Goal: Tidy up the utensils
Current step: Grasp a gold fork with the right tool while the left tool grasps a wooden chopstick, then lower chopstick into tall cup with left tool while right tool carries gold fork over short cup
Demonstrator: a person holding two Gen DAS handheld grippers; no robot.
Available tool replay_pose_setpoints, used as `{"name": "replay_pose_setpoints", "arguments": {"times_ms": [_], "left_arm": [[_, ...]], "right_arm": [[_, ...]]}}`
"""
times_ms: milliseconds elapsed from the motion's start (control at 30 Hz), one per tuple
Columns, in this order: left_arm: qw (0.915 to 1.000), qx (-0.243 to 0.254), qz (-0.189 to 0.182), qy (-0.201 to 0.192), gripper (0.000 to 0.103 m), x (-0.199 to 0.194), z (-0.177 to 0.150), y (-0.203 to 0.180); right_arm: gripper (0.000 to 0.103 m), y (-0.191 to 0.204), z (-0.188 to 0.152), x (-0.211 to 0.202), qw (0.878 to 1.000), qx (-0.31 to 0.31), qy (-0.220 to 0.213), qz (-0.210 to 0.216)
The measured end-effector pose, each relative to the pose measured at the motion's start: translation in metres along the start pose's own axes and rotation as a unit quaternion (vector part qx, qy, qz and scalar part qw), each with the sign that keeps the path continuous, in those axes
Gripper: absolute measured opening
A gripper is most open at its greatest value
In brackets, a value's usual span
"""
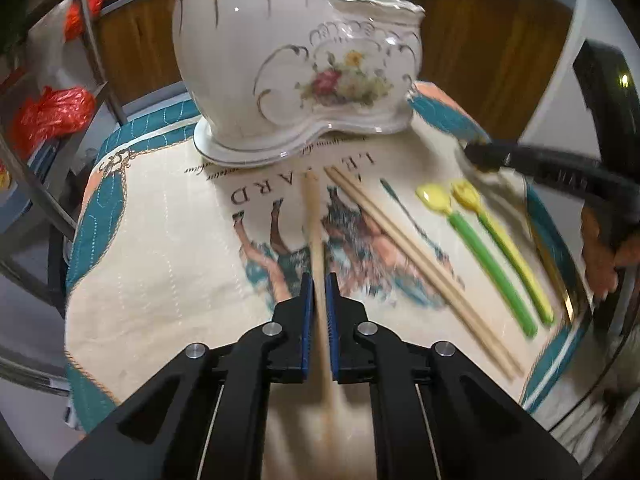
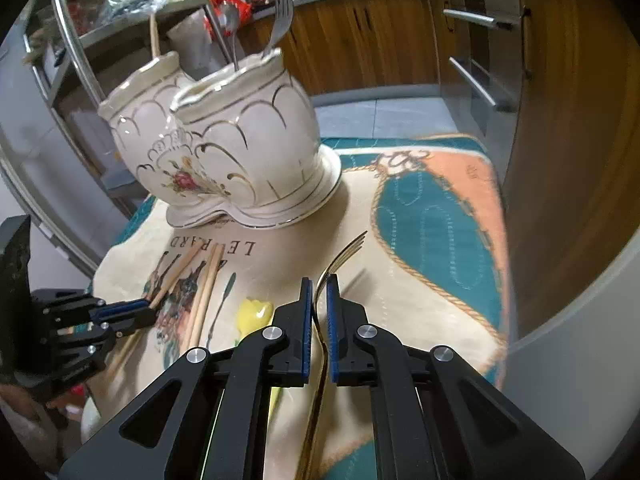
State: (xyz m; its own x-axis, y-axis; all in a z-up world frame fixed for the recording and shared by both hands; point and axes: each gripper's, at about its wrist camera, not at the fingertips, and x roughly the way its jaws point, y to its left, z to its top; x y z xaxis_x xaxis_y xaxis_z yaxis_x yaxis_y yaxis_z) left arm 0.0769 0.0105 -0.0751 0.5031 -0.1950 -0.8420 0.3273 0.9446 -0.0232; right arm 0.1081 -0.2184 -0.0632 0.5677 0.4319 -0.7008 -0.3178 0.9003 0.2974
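Observation:
My left gripper (image 1: pixel 319 280) is shut on a single wooden chopstick (image 1: pixel 314 216) that points toward the white floral ceramic utensil holder (image 1: pixel 296 60). My right gripper (image 2: pixel 319 284) is shut on the neck of a gold fork (image 2: pixel 344 252), tines toward the holder (image 2: pixel 240 140). On the mat lie a pair of chopsticks (image 1: pixel 400 248), a thin teal-handled pick (image 1: pixel 404 212), and a yellow-green plastic spoon (image 1: pixel 476 248) and fork (image 1: pixel 508 248). A silver fork (image 2: pixel 280 12) and a spoon (image 2: pixel 230 20) stand in the holder. The left gripper (image 2: pixel 148 312) also shows in the right wrist view.
A quilted teal, peach and cream mat (image 2: pixel 432 216) covers the small table. Wooden cabinets (image 2: pixel 360 40) and an oven front (image 2: pixel 480 64) stand behind. A metal rack (image 1: pixel 92 48) with red bags (image 1: pixel 52 112) is close on the left.

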Motion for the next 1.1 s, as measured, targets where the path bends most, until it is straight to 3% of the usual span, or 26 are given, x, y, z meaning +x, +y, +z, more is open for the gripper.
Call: {"name": "replay_pose_setpoints", "arguments": {"times_ms": [133,333,500,633,800,900,1100], "left_arm": [[0.9998,0.014,0.007,0.009,0.006,-0.002,-0.004,0.002],[0.9999,-0.002,0.010,-0.012,0.010,0.004,0.001,0.005],[0.9989,-0.003,0.015,-0.043,0.006,0.004,-0.002,0.004],[0.9958,0.001,0.003,-0.092,0.006,-0.014,-0.010,0.008],[0.9854,0.025,0.022,-0.167,0.006,-0.048,-0.016,0.009],[0.9781,0.017,0.016,-0.207,0.006,-0.067,-0.014,0.015],[0.9556,0.013,0.015,-0.294,0.006,-0.105,0.001,0.022]], "right_arm": [[0.007,-0.001,-0.003,-0.020,1.000,-0.004,-0.027,0.010],[0.006,0.010,-0.003,-0.044,0.997,-0.024,-0.065,0.021],[0.005,0.025,-0.001,-0.069,0.992,-0.052,-0.110,0.019],[0.005,0.032,0.004,-0.086,0.987,-0.062,-0.150,0.022],[0.005,0.043,0.014,-0.096,0.980,-0.081,-0.182,0.028],[0.004,0.047,0.018,-0.099,0.977,-0.085,-0.195,0.027],[0.004,0.057,0.037,-0.106,0.970,-0.087,-0.225,0.032]]}}
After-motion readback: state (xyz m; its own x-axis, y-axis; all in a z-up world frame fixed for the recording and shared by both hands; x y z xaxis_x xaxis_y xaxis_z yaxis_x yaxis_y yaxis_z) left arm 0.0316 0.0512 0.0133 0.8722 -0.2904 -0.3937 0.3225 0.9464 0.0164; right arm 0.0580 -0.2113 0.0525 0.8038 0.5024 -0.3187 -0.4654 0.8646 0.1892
